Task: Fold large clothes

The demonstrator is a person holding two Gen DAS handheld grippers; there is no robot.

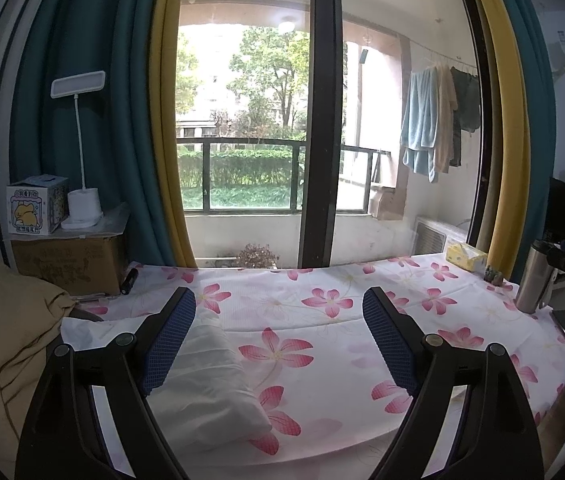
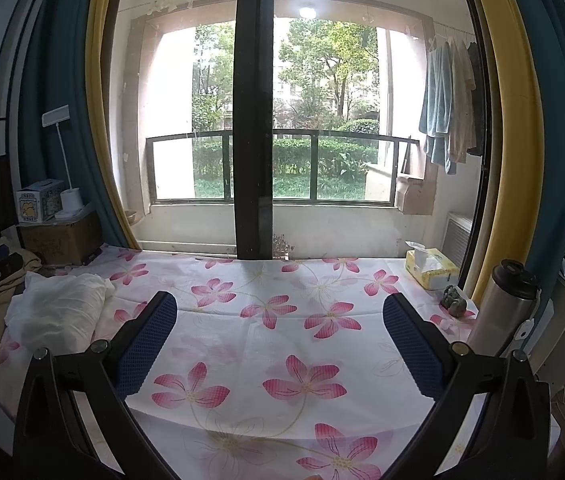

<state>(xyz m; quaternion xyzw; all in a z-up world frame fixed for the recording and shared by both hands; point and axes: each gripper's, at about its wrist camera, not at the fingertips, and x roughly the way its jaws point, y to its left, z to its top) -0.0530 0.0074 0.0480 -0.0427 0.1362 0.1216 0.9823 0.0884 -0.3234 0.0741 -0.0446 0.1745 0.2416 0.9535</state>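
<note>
The bench [image 2: 282,340], the largest thing in view, is covered by a thin white cloth printed with pink flowers, smooth but for a straight crease running across its width. It is bounded at the far edge by the window sill. At the left edge a tan cloth heap [image 1: 6,332] is seen, matte and softly creased; whether it lies on the bench or beside it cannot be told.

The task's thing, a white garment [image 1: 206,380], is found on the bench near the left edge, toward the near-left corner. It is seen as a compact, puffy, roughly oblong bundle of thin, faintly crinkled fabric with rounded edges. Such a bundle would fit either a garment already folded and laid aside or one gathered up and waiting to be spread, and the pictures do not settle which.

The left tongs [image 1: 278,308] are held released, jaws wide apart and empty, above the garment's right side. The right tongs [image 2: 278,312] are likewise spread and empty, over the bare middle of the bench, well apart from the garment.

If handling is called for, a single layer at a corner or hem should be pinched, since light fabric like this is likely to slip or drag whole.

Smaller things are kept at the right edge: a steel flask [image 2: 502,308], cylindrical and brushed, and a yellow tissue pack [image 2: 430,270], boxy and glossy.
</note>
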